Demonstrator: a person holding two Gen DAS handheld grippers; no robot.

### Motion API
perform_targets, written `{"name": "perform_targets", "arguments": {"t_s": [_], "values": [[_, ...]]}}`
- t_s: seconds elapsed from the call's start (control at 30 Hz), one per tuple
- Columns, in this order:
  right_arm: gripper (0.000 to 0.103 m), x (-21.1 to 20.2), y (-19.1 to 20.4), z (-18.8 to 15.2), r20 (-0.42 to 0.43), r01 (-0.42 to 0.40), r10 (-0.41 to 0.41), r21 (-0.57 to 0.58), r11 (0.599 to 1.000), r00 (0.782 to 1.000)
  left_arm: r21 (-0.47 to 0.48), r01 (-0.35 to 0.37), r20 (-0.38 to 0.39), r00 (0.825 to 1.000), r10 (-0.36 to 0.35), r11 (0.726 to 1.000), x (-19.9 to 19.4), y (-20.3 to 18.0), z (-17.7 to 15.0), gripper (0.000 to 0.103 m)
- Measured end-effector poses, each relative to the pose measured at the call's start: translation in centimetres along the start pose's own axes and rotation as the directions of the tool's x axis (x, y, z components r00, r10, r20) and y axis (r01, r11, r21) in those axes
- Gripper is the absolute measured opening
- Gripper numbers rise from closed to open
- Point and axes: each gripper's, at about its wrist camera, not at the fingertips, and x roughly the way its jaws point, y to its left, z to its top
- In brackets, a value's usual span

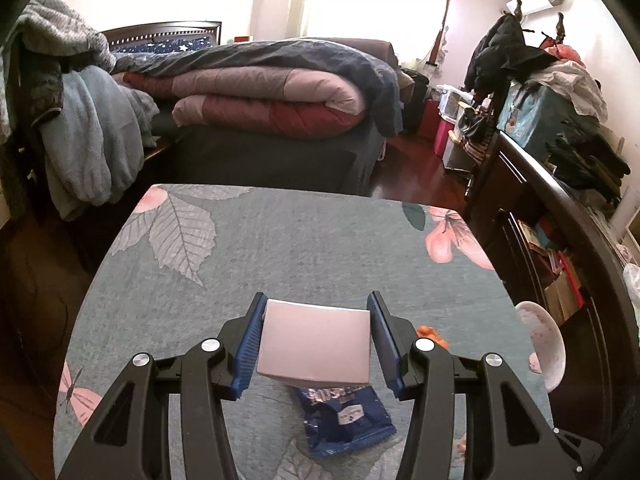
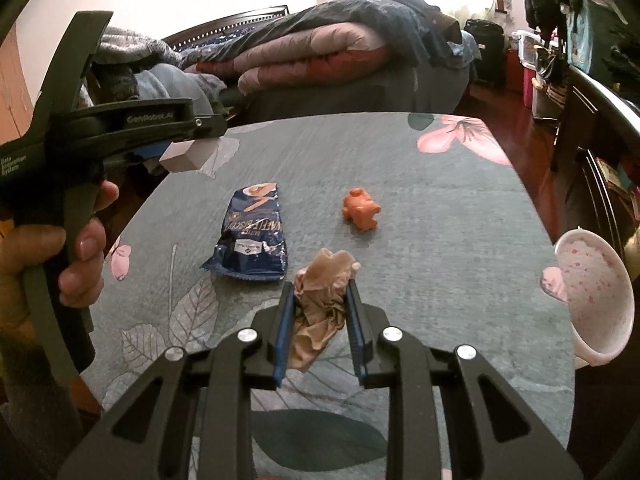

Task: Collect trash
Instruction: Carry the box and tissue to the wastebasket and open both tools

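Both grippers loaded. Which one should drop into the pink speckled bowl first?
Right. The right gripper holds the crumpled brown paper, and the pink speckled bowl sits at the table's right edge, nearer it. The left gripper, holding the pale pink box, is farther left.

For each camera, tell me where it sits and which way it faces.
Left wrist: behind the left gripper, facing the bed; its fingers hold a pale box above the table.
Right wrist: behind the right gripper, clamping crumpled paper; the left hand shows.
Shared: blue wrapper, orange toy, pink bowl.
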Motion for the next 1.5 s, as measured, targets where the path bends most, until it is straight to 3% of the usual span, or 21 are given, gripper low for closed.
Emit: {"name": "perform_targets", "arguments": {"t_s": [0.5,0.87,1.07,1.5], "values": [[0.026,-2.2,-3.6,-1.0,0.039,0.022,-0.024,0.067,0.997,0.999,0.068,0.046,0.009,0.999,-0.046,0.997,-0.3,-5.2,0.2,0.051],[0.026,-3.9,-9.5,-1.7,0.079,0.068,-0.084,0.18,0.981,0.993,0.16,0.122,-0.018,0.993,-0.12,0.98,1.3,-11.6,0.4,0.051],[0.026,-5.5,-14.2,-2.3,0.099,0.126,-0.156,0.265,0.956,0.983,0.237,0.199,-0.041,0.98,-0.195,0.951,2.5,-16.9,0.4,0.051],[0.026,-8.9,-24.7,-3.7,0.119,0.265,-0.347,0.437,0.86,0.93,0.366,0.387,-0.131,0.922,-0.364,0.846,6.0,-29.5,-0.4,0.051]]}}
